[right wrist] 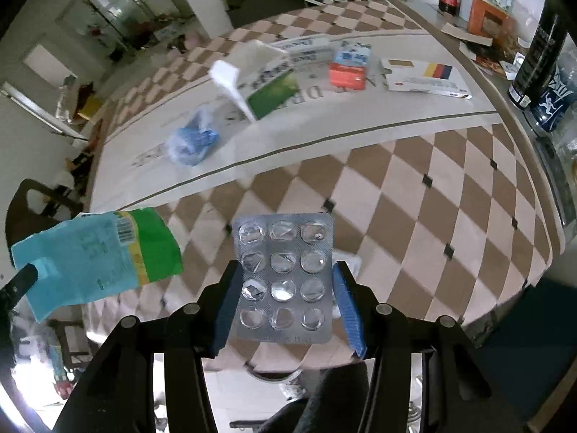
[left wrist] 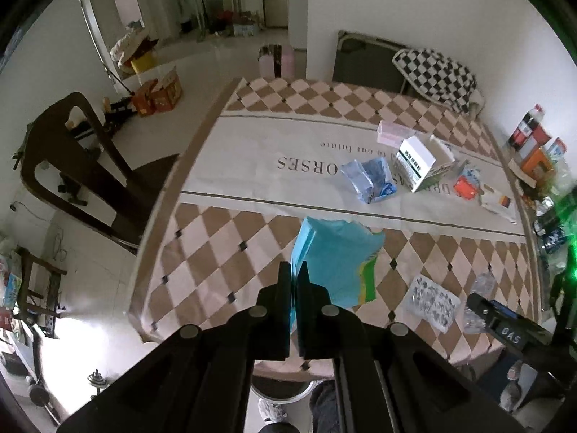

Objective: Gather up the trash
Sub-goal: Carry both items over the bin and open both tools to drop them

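Note:
My left gripper [left wrist: 296, 274] is shut on a flattened blue and green packet [left wrist: 335, 263] and holds it above the table's near part; the packet also shows at the left of the right wrist view [right wrist: 97, 263]. My right gripper [right wrist: 285, 281] is shut on an empty silver blister pack [right wrist: 285, 274], held flat between its blue pads [right wrist: 346, 310] above the table's near edge. The blister pack shows in the left wrist view [left wrist: 431, 301] too. A crumpled blue plastic bag [right wrist: 193, 140] lies on the tablecloth further in.
The table [right wrist: 450, 195] has a brown checked cloth. An open white and green carton [right wrist: 263, 86], an orange box [right wrist: 348, 70] and a flat white box [right wrist: 425, 77] lie at its far part. Bottles and cans [right wrist: 541, 68] stand at the right. A dark chair [left wrist: 83, 166] stands to the left.

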